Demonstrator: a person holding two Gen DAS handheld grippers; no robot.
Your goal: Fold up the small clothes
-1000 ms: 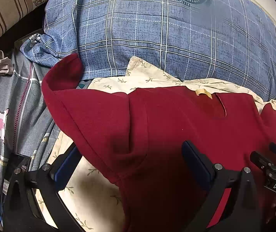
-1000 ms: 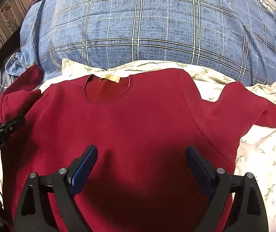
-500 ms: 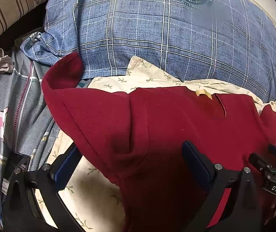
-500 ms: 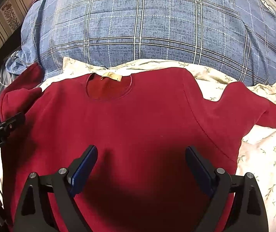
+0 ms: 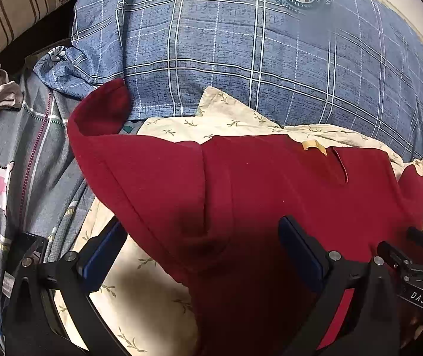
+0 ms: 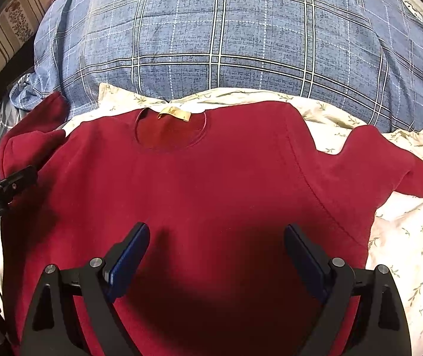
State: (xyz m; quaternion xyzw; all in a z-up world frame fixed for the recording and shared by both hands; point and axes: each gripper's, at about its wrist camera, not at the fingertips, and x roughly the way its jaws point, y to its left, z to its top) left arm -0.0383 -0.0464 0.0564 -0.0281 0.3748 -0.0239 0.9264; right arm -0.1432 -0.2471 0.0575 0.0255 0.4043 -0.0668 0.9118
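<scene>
Largest in our view was the blue plaid duvet (image 6: 226,38), bunched along the far side of the bed. In front of it lay the cream floral sheet (image 6: 404,237), and flat on that sheet, front side up with its neckline toward the duvet, lay the dark red sweatshirt (image 6: 211,192) we meant to fold. Its left sleeve (image 5: 128,160) ran out toward a grey star-print cover (image 5: 12,178), the cuff turned up against the duvet; its right sleeve (image 6: 389,163) stretched out over the sheet. A tan neck label (image 6: 174,114) marked the collar.

Our left claw (image 5: 202,252) hung over the left armpit area with its blue pads wide apart, holding nothing. Our right claw (image 6: 216,255) hung over the lower chest, likewise spread and empty.

We judged that the first fold had not begun. To do it well, we thought the left claw should pinch the left sleeve near the shoulder seam, taking both layers, and carry it across the chest in line with the collar, while the right claw pressed the body to stop the soft fleece from dragging and wrinkling.
</scene>
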